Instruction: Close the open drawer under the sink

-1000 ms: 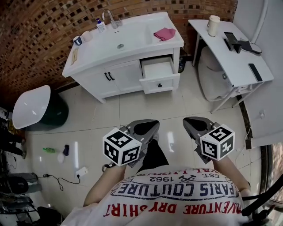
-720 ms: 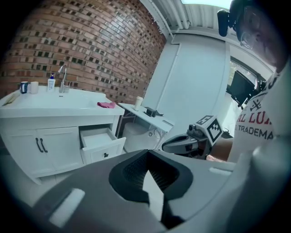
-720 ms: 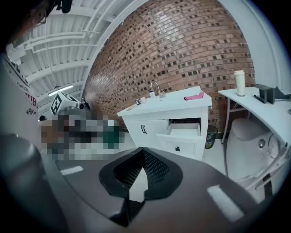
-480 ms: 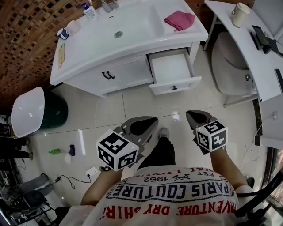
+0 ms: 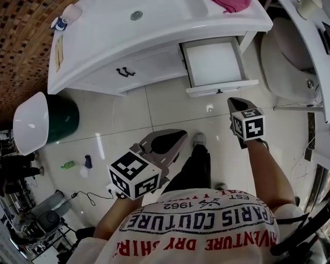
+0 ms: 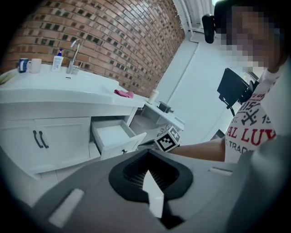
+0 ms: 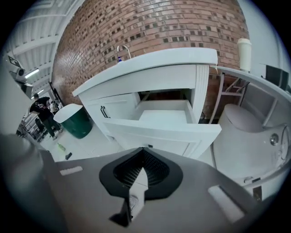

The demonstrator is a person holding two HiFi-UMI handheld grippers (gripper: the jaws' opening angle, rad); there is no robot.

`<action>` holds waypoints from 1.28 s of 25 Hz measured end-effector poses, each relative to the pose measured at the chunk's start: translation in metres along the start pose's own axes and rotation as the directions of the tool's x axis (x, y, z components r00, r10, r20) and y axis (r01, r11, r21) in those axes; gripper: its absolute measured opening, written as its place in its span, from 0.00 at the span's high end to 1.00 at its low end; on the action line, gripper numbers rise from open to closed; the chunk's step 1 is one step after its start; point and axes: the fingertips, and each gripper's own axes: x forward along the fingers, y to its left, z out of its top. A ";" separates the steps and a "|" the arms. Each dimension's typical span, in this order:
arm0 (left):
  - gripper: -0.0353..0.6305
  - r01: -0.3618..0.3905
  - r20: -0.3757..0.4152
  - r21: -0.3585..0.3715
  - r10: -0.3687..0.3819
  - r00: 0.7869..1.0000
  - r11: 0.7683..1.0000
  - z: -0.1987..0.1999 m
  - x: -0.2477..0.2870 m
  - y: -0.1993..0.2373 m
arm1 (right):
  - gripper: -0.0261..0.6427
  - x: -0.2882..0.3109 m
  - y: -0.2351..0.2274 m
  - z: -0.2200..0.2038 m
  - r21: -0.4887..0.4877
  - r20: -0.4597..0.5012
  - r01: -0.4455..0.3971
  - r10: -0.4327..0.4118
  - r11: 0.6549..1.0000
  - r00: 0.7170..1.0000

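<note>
The white drawer (image 5: pixel 213 62) stands pulled out at the right end of the white sink cabinet (image 5: pixel 135 68); its front panel (image 5: pixel 221 88) with a small dark knob faces me. It looks empty inside. My right gripper (image 5: pixel 236 102) is shut and empty, its tip just short of the drawer front and not touching. In the right gripper view the drawer front (image 7: pixel 159 132) fills the space just beyond the right gripper (image 7: pixel 144 149). My left gripper (image 5: pixel 177 136) is shut and empty, held back over the floor. In the left gripper view the left gripper (image 6: pixel 146 153) points at the drawer (image 6: pixel 114 136).
A pink cloth (image 5: pixel 232 4) lies on the sink top (image 5: pixel 154 26). A green bin with a white lid (image 5: pixel 36 121) stands at the left. A white rounded fixture (image 5: pixel 289 56) sits right of the cabinet. Small items and a cable (image 5: pixel 82 167) lie on the tiled floor.
The person has stepped closer to the cabinet. The right gripper has moved forward, up to the drawer front. The left gripper has stayed back near the body.
</note>
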 end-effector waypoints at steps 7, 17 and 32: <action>0.96 0.011 -0.039 -0.045 -0.012 0.999 0.999 -0.019 0.005 0.023 | 0.95 0.041 -0.015 -0.011 0.051 -0.044 0.037 -0.035 0.998 0.998; 0.96 0.036 -0.046 -0.094 -0.040 0.998 0.995 -0.024 0.019 0.050 | 0.95 0.061 -0.028 0.001 0.080 -0.062 0.075 -0.070 0.994 0.996; 0.96 0.032 -0.046 -0.130 -0.038 0.998 0.991 -0.011 0.022 0.099 | 0.95 0.097 -0.039 0.058 0.092 0.003 0.109 -0.110 0.990 0.994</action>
